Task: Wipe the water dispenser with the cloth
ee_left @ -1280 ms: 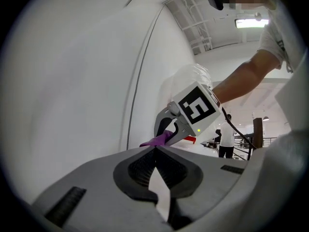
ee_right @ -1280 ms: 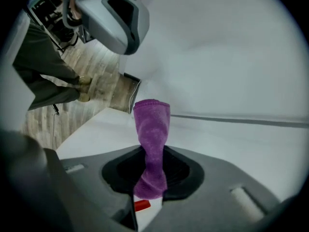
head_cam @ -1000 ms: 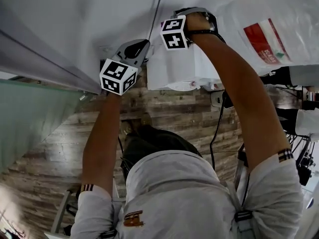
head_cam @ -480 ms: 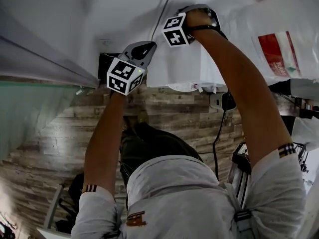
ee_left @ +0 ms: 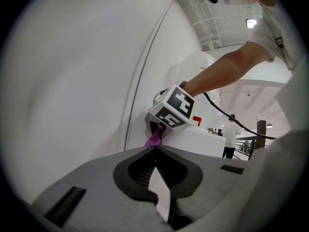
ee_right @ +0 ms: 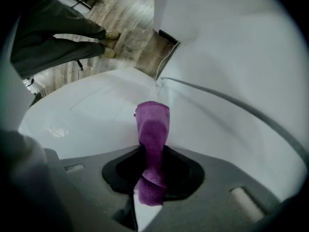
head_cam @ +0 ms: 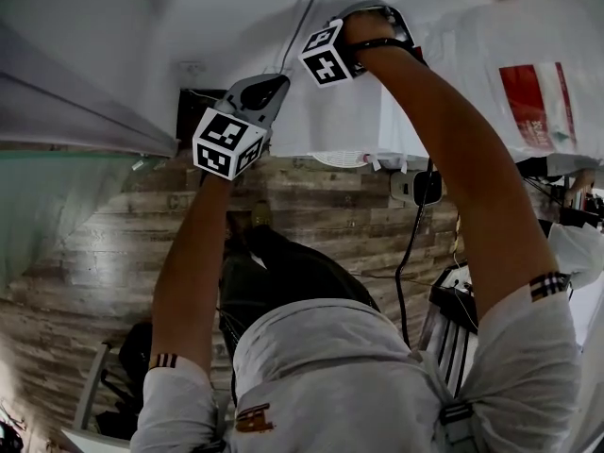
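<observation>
My right gripper (ee_right: 153, 151) pinches the cloth (ee_right: 152, 124), water dispenser (ee_right: 96, 110) just ahead; my left gripper (ee_left: 155, 149) sits with jaws pressed together.

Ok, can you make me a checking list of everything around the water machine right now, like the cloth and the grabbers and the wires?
Surface: the water dispenser top is white and bare; no marks seen.
Job's things: the purple cloth sticks out toward the dispenser; cannot tell if it touches.
Clutter: nothing seen.
Grippers: right gripper has its jaws shut on the cloth; left gripper has its jaws together and empty.
Cables: a thin grey cable runs up the white wall; a black cable hangs by the right arm.
Surroundings: wood floor, a big bottle with a red label, a person standing far off.
</observation>
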